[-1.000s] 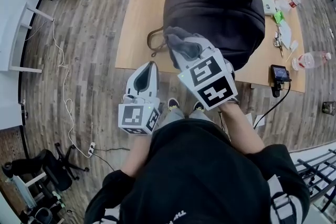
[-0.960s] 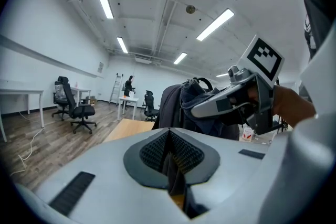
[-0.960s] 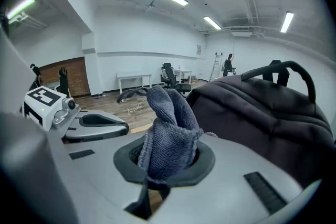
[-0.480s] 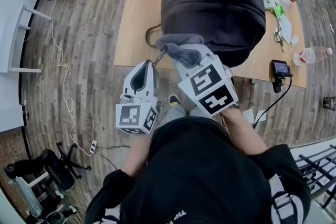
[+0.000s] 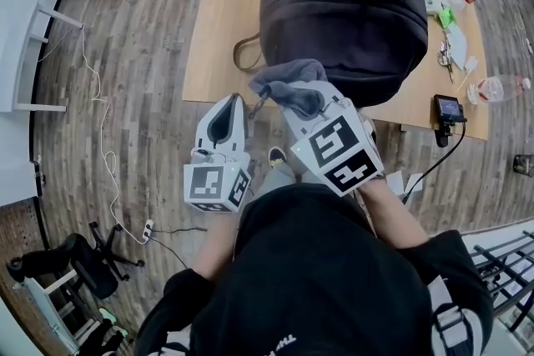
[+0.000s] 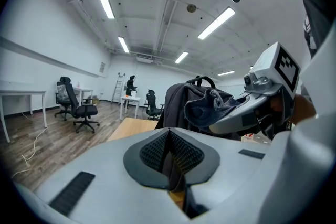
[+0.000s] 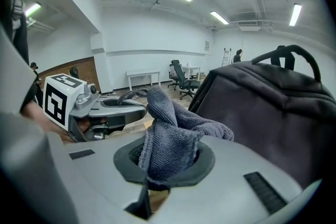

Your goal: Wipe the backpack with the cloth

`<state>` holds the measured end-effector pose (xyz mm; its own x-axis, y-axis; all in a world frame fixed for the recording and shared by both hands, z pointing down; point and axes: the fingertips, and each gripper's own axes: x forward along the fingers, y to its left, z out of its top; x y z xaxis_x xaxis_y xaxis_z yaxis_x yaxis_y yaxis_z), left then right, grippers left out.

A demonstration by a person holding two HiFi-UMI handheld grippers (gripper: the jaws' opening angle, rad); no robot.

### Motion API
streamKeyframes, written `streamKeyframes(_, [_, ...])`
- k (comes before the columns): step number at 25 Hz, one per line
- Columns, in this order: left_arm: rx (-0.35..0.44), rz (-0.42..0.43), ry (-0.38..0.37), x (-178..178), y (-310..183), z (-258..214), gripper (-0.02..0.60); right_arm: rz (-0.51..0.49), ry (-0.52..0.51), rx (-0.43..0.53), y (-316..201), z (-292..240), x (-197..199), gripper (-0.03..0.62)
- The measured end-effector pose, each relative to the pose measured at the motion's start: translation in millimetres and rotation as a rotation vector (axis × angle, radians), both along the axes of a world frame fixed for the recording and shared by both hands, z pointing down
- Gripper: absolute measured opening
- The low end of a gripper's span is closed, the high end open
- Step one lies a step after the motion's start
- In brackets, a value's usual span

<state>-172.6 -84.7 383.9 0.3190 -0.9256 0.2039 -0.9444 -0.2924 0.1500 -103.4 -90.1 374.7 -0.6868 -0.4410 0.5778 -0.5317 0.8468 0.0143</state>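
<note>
Your right gripper (image 5: 299,102) pinches the cloth (image 5: 284,76) at the table's (image 5: 215,54) front edge, seemingly off the backpack (image 5: 342,21); press it on next. Left gripper (image 5: 234,107) pressed together, empty.

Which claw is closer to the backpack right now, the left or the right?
Right. The right claw, gripping the cloth, is right by the backpack's near side. The left claw, shut, sits further back at the table's near edge.

A dark backpack (image 5: 342,21) lies on the wooden surface (image 5: 217,37). The right gripper (image 5: 294,94) grips a bunched gray cloth (image 5: 288,77) at the backpack's near edge. The left gripper (image 5: 236,102) hangs close alongside, near the strap loop (image 5: 244,54).
</note>
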Motion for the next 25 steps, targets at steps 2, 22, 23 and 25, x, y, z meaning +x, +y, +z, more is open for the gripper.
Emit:
streamKeyframes(2, [-0.002, -0.002, 0.0, -1, 0, 1, 0.017, -0.008, -0.003, -0.004, 2, 1, -2, 0.04])
streamKeyframes(22, [-0.011, -0.024, -0.001, -8, -2, 4, 0.015, 0.155, 0.128, -0.045, 11, 218, 45, 0.04])
streamKeyframes(23, [-0.012, -0.023, -0.002, -9, -2, 4, 0.017, 0.208, 0.092, -0.06, 9, 218, 58, 0.04])
streamKeyframes(25, [-0.015, -0.017, -0.002, -9, -2, 5, 0.017, 0.312, 0.04, -0.083, 6, 219, 88, 0.04])
